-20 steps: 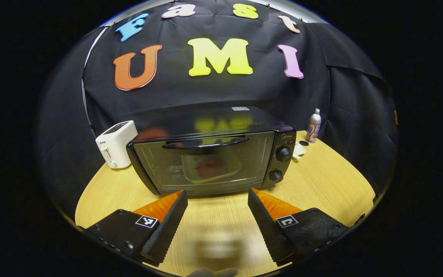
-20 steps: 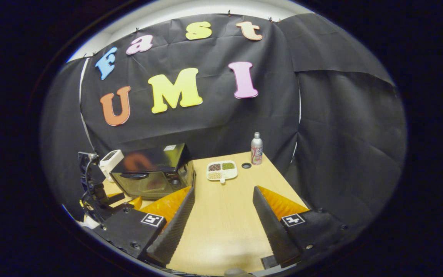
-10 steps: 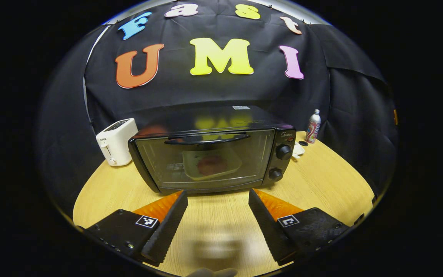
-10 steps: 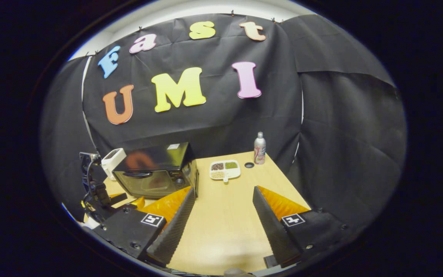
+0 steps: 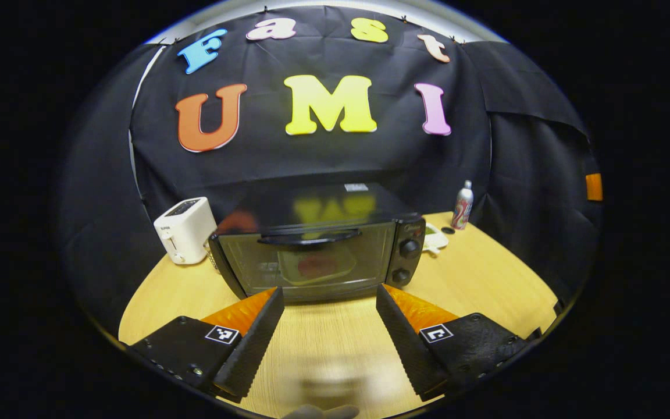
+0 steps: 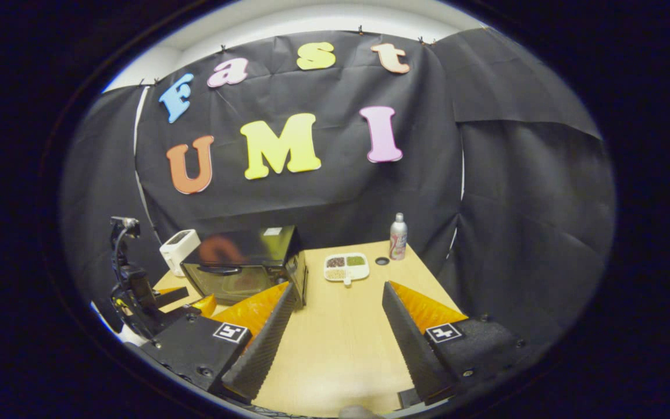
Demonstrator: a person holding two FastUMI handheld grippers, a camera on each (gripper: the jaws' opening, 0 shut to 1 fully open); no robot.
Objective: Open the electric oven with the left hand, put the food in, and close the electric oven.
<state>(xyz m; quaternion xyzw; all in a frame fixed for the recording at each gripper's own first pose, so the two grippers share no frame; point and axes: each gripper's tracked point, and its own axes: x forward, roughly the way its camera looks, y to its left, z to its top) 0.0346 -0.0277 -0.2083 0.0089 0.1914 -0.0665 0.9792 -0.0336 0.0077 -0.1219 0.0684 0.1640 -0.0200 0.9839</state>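
The black electric oven [image 5: 317,244] stands on the wooden table [image 5: 486,279] with its glass door shut. Through the glass I make out a pale tray [image 5: 314,269] holding something red. My left gripper [image 5: 329,308] hangs open in front of the oven, well short of the door handle [image 5: 309,237], with nothing between its fingers. In the right gripper view the oven [image 6: 242,265] sits at the left. My right gripper [image 6: 338,305] is open over the table, empty. The left gripper [image 6: 154,294] shows at the far left of that view.
A white toaster [image 5: 185,230] stands left of the oven. Right of the oven lie a white divided dish [image 6: 345,266] of grains, a small dark disc [image 6: 381,261] and an upright spray can [image 6: 398,235]. The table's right edge [image 6: 439,285] runs close to the booth wall.
Both grippers have drawn back from the oven, which looks smaller now. The oven door stays shut and both grippers stay open.
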